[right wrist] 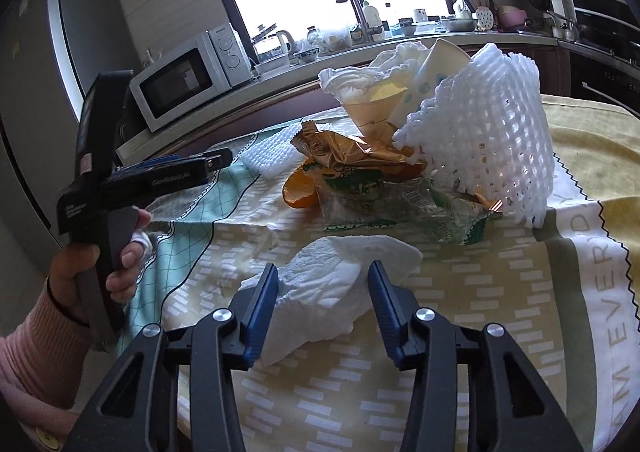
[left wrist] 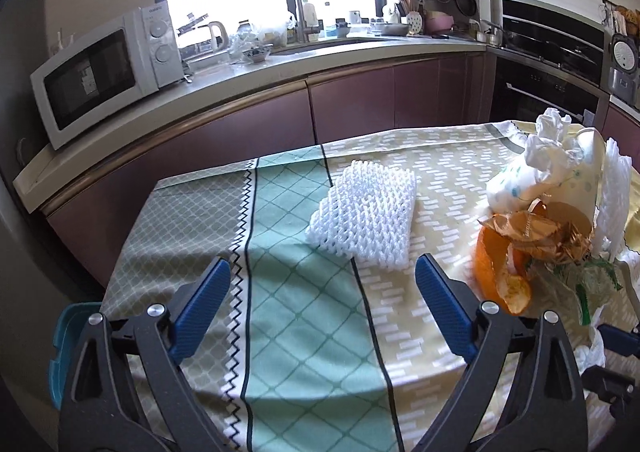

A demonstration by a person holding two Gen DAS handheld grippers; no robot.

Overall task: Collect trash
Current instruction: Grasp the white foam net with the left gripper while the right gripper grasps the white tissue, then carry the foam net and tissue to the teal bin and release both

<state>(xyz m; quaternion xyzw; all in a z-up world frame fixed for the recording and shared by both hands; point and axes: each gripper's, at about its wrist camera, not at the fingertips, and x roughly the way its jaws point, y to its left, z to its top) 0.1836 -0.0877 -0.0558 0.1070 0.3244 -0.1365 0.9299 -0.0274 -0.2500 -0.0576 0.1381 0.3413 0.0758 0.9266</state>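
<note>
Right gripper [right wrist: 323, 306] half open around a crumpled white tissue [right wrist: 332, 284] on the tablecloth [right wrist: 460, 332], pad contact unclear. Left gripper [left wrist: 322, 306] wide open, empty; foam net [left wrist: 366, 213] at twelve o'clock. Trash pile [right wrist: 400, 155] farther, twelve o'clock.

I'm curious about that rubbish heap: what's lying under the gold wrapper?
Under the gold wrapper show orange peel and a clear green-printed plastic bag. Whatever lies deeper in the heap is covered.
</note>
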